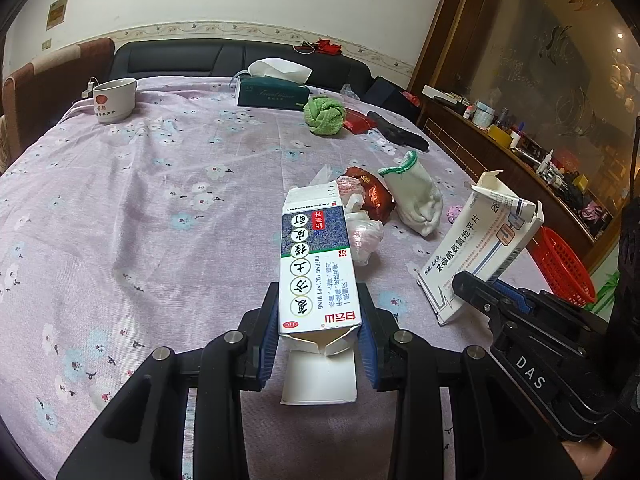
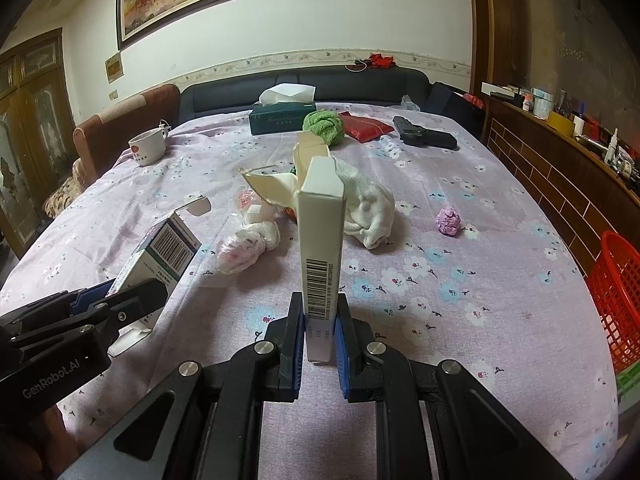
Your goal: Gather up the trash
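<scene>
My left gripper [image 1: 319,334] is shut on a blue-and-white medicine box [image 1: 316,264] with open end flaps, held above the tablecloth; the box also shows in the right wrist view [image 2: 160,256]. My right gripper [image 2: 319,334] is shut on a flat white medicine box [image 2: 322,240], held edge-on; it also shows in the left wrist view [image 1: 480,248]. Beyond the boxes lie crumpled plastic wrappers [image 2: 248,244], a red-brown foil wrapper [image 1: 372,192], a white sock [image 2: 370,208] and a purple paper ball [image 2: 448,221].
A red mesh basket [image 2: 618,292] stands off the table's right edge. On the floral tablecloth [image 1: 140,220] at the back are a white cup [image 1: 115,100], a green tissue box [image 1: 274,94], a green cloth ball [image 1: 324,115], a red pouch [image 2: 364,127] and a black object [image 2: 424,134].
</scene>
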The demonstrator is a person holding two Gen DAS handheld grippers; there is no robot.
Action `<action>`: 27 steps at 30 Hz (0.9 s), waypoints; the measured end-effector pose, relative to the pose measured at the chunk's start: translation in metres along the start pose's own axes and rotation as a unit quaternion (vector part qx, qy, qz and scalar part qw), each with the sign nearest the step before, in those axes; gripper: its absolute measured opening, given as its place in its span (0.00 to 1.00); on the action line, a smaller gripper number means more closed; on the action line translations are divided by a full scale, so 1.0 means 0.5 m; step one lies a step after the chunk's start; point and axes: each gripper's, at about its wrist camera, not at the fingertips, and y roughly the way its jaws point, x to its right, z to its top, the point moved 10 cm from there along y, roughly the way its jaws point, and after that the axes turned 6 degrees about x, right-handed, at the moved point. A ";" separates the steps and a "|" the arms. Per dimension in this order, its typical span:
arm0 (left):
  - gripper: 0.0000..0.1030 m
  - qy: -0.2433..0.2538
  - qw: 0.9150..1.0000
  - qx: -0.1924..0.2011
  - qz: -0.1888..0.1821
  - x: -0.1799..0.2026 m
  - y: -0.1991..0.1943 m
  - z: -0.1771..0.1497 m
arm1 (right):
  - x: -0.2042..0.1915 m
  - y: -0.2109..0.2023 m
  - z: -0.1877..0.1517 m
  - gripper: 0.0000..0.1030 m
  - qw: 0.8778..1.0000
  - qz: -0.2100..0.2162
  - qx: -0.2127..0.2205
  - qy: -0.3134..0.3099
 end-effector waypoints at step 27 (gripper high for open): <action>0.32 -0.001 1.000 -0.001 0.000 0.003 0.002 -0.001 | 0.002 0.000 -0.003 0.14 1.000 -0.003 -0.002 -0.005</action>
